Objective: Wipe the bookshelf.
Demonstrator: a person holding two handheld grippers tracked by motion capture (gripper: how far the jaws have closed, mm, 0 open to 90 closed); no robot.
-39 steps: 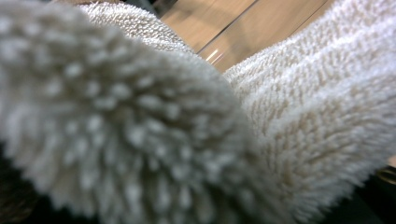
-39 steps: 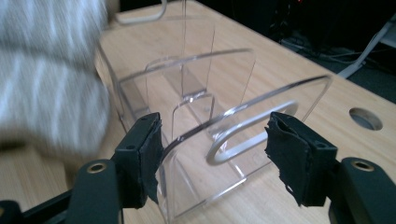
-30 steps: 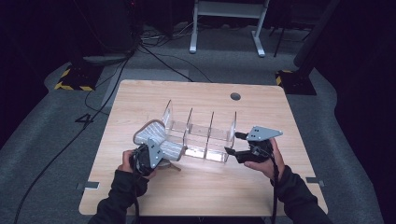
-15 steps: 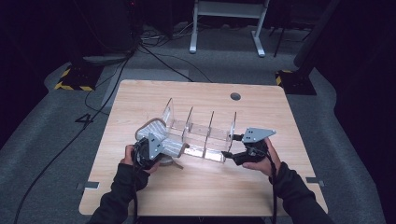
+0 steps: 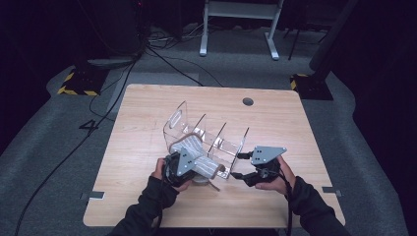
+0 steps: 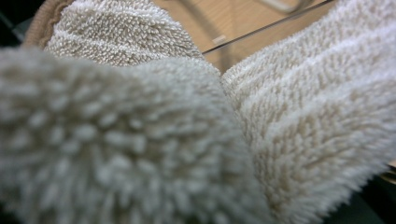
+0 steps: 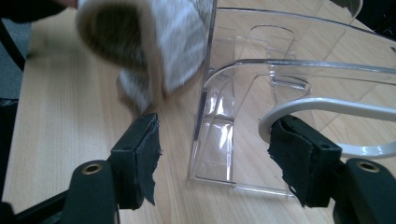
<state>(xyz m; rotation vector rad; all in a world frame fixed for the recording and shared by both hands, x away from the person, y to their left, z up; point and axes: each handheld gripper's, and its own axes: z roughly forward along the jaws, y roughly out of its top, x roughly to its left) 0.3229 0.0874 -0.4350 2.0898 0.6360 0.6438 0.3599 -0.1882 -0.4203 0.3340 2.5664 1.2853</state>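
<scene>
Slippers (image 5: 196, 156), fluffy and beige, sit clamped in your left gripper's (image 5: 183, 166) jaws at the clear acrylic rack's (image 5: 209, 135) near-left corner on the bench (image 5: 137, 118), while your right gripper's (image 7: 212, 161) jaws, just narrowing, straddle the rack's end wall without pressing, likely to steady it.

Folded beige fuzzy slipper (image 5: 199, 156), held off the table beside clear acrylic divider rack (image 5: 216, 140).

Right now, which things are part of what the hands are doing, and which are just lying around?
In use:
- towel, held in left gripper
- clear rack, with right gripper open at its end wall

Lying about:
- cables on the floor
- white stand behind the table
</scene>
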